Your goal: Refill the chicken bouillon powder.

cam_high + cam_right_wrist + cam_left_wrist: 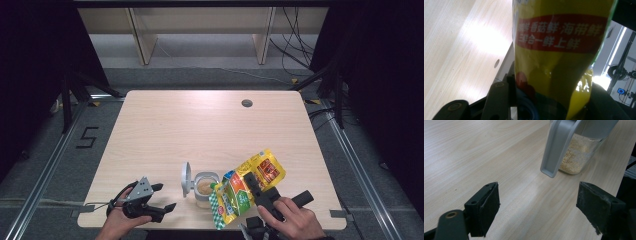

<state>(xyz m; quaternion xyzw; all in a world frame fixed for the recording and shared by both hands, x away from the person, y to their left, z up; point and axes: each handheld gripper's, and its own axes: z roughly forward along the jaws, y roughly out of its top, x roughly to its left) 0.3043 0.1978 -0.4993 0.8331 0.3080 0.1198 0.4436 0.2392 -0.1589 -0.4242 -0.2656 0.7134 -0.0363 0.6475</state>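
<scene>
A yellow seasoning bag (pixel 240 196) with a red band and green print hangs tilted, its lower end over a small clear container (pixel 205 189). My right gripper (pixel 257 192) is shut on the bag's middle. In the right gripper view the bag (pixel 559 50) stands between the jaws of that gripper (pixel 551 102). The container holds beige powder, and its grey flip lid (pixel 186 179) stands open on the left. My left gripper (pixel 165 196) rests open near the table's front left, with nothing between its jaws. In the left gripper view, that gripper (pixel 537 205) faces the container (pixel 576 155) and lid (pixel 556 147) a short way off.
The light wooden table (pixel 200 125) has a round cable hole (pixel 246 103) at the back right. The container stands close to the front edge. Dark floor, metal rails and loose cables surround the table.
</scene>
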